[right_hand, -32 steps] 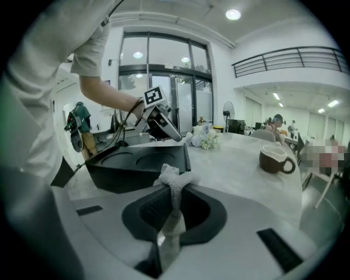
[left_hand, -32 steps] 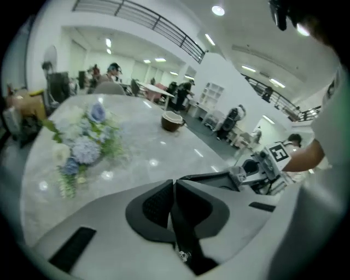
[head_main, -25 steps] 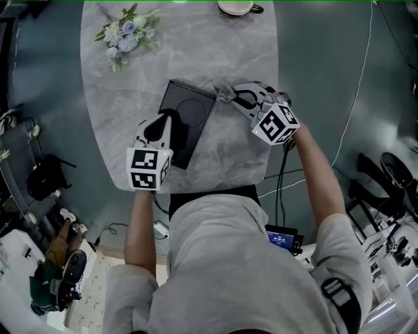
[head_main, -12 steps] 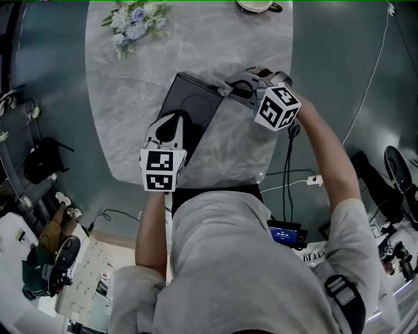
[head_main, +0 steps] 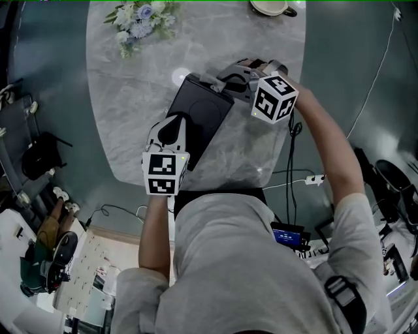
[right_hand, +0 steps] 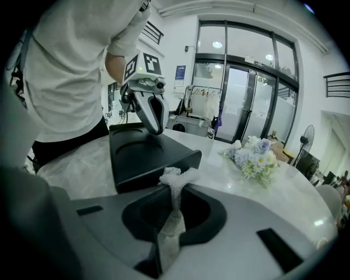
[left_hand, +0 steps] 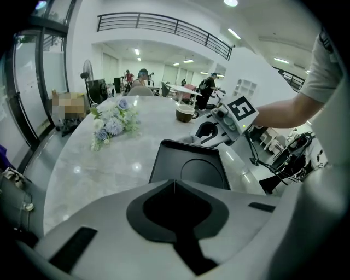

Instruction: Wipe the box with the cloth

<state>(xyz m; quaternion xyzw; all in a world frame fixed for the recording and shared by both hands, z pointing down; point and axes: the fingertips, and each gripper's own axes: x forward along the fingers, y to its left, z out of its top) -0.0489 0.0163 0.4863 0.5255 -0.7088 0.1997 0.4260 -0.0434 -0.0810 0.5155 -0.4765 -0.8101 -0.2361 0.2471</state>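
Observation:
A flat black box [head_main: 202, 107] lies on the grey marble table [head_main: 130, 104]. Its lid has a round recess [left_hand: 197, 168]. My left gripper [head_main: 176, 119] is shut with nothing between its jaws, and its tip rests on the box's near end; from the right gripper view, the left gripper [right_hand: 152, 109] stands on the lid. My right gripper [head_main: 219, 81] is shut on a small white cloth [right_hand: 175, 178]. The cloth [head_main: 210, 79] is at the box's far right corner, touching its edge.
A bunch of pale flowers [head_main: 139, 19] lies at the table's far left. A cup on a saucer [head_main: 269, 6] stands at the far edge. Cables [head_main: 307, 179] run across the floor to the right of the table.
My right gripper has moved left along the table with the cloth, from beside the box's right side to its far corner. The left gripper has stayed on the box.

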